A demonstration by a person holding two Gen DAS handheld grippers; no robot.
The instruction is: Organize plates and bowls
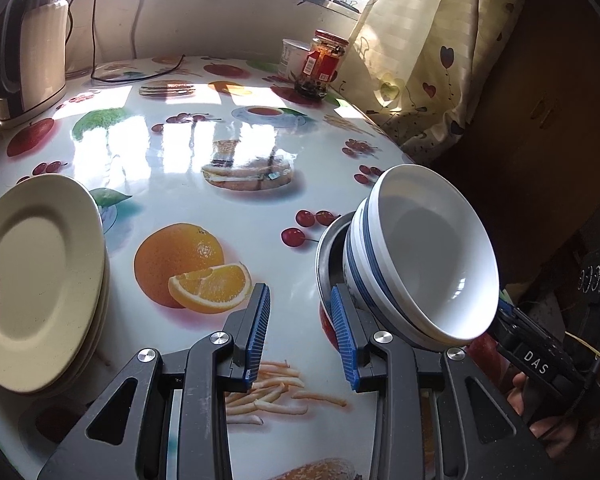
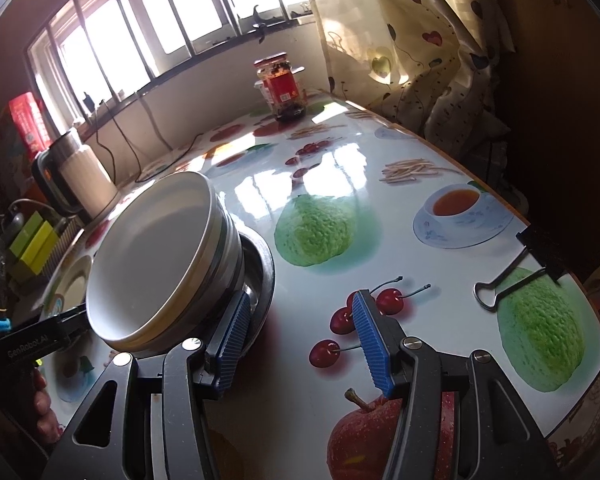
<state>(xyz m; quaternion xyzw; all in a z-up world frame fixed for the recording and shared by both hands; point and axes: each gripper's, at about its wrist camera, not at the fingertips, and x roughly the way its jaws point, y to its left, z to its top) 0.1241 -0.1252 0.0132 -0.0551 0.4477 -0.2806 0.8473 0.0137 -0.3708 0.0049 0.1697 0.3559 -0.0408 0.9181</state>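
Two nested white bowls [image 1: 428, 256] in one metal dish [image 1: 328, 252]; stacked plates [image 1: 40, 280], count unclear

White bowls [image 1: 432, 256] with blue bands, cream plates [image 1: 40, 280], fruit-printed tablecloth [image 1: 228, 208], blue-padded black fingers [image 1: 260, 320].

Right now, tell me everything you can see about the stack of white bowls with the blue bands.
The stack of bowls looks like glossy white ceramic, with dark blue bands around the outside and a plain white, empty inside. At least two are nested. The stack is tilted, its mouth facing sideways and up, with its base in a shallow metal dish near the table edge. The left gripper and right gripper stand on either side of it, both open, neither visibly clamping it.
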